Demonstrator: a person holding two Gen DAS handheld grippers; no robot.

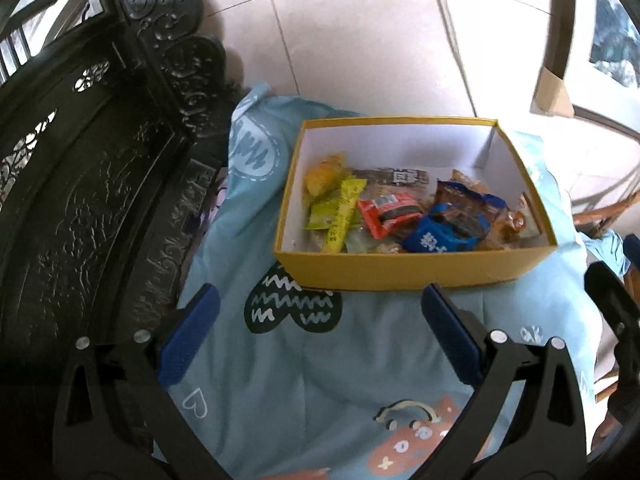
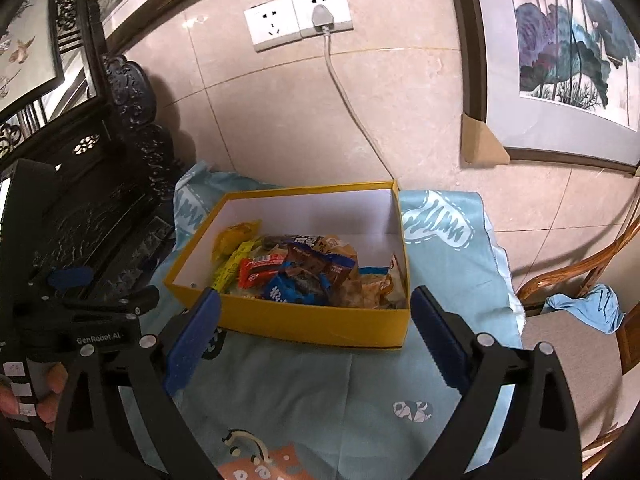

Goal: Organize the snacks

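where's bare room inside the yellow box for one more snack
The back of the box, along its far white wall, is bare, and so is a thin strip beside the left wall. The front and right are crowded: the yellow stick, red packet and blue packet overlap there. The cloth before the box is bare too.

I see the open yellow box (image 1: 404, 270) just ahead of my right gripper (image 2: 316, 332), wrapped snacks (image 1: 400, 212) heaped inside.
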